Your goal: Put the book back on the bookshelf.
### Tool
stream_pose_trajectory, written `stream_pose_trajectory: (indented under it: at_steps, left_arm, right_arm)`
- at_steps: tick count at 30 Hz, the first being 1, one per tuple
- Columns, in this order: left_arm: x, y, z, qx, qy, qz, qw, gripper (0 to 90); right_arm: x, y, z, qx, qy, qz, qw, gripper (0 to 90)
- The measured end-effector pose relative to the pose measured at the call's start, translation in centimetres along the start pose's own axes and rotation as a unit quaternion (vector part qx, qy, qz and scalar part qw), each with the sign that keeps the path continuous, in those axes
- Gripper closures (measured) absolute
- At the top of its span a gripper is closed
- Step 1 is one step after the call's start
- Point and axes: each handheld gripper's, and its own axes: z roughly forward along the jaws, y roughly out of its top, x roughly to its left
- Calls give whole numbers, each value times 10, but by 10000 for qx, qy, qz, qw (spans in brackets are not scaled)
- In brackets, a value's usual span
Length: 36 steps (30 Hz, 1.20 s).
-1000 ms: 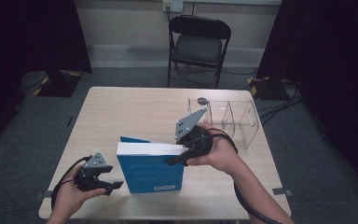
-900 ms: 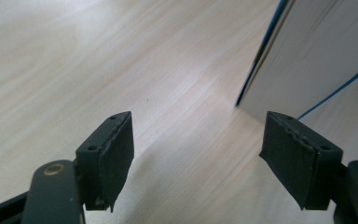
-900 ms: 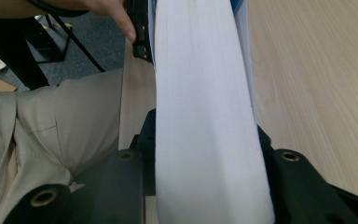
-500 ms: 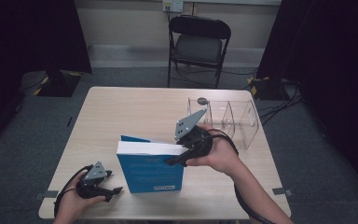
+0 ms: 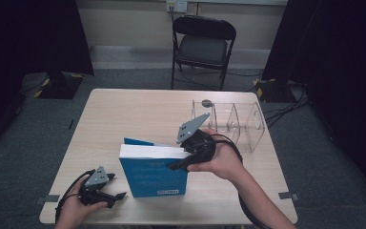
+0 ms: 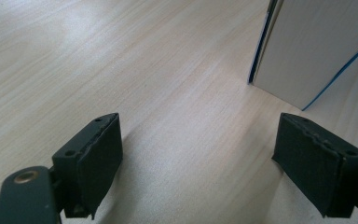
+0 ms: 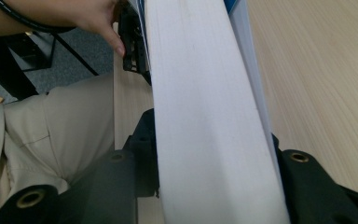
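The right gripper (image 5: pixel 183 162) grasps the upright blue-covered book (image 5: pixel 155 176) by its white page block (image 7: pixel 205 121), seen close in the right gripper view. The left gripper (image 6: pixel 198 158), its jaws just opened with nothing between them, rests near the front-left corner of the pale wooden table (image 5: pixel 133 114) beside the book; a clear plastic divided organiser (image 5: pixel 231 121) stands behind.

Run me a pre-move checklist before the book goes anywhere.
1. Right gripper clamped on the blue book: ok, the page block sits between its jaws in the right gripper view.
2. Book upright on the table: ok, standing on its lower edge.
3. Left gripper free: ok, its jaws have just been opening, nothing between them, low beside the book.
4. Clear divider rack in place: ok, behind the right hand, slots look empty.
5. Grip firmness: cannot tell.
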Motion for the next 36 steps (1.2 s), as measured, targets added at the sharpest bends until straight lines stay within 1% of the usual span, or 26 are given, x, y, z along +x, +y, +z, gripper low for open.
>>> stream_pose_trajectory:
  at_steps: [2,3,5,7,8,10,12,16,17,23,24,27,33,36]
  left_arm:
    - [0,0,0,0,1,0,10000,150]
    - [0,0,0,0,1,0,10000,150]
    - [0,0,0,0,1,0,10000,150]
    - [0,0,0,1,1,0,10000,151]
    - [0,0,0,10,25,34,10000,150]
    - [0,0,0,8,20,36,10000,151]
    - [0,0,0,2,4,-7,10000,151]
    - [0,0,0,0,2,-1,10000,151]
    - [0,0,0,1,0,1,10000,151]
    - [0,0,0,1,1,-1,10000,151]
    - [0,0,0,0,0,-1,10000,151]
    - [0,0,0,-1,1,-2,10000,150]
    - [0,0,0,5,3,-3,10000,150]
    - [0,0,0,3,4,-3,10000,151]
  right_arm:
    - [1,1,2,77,-29,0,10000,547]
    - [2,2,4,136,-31,66,9999,548]
    - [0,3,8,170,81,67,9998,550]
    - [0,3,10,186,116,93,9997,549]
    - [0,4,13,151,165,19,9997,564]
    - [0,3,13,162,225,54,9996,572]
    - [0,3,13,168,219,-33,9996,584]
    - [0,2,13,155,185,-140,9996,596]
    - [1,2,13,145,173,-101,9997,597]
    - [1,2,13,152,168,-134,9997,602]
    - [2,3,13,210,154,-132,9996,600]
    - [3,4,13,211,122,-136,9996,595]
    - [4,4,14,253,148,-67,9995,587]
    - [3,5,15,261,166,-81,9995,589]
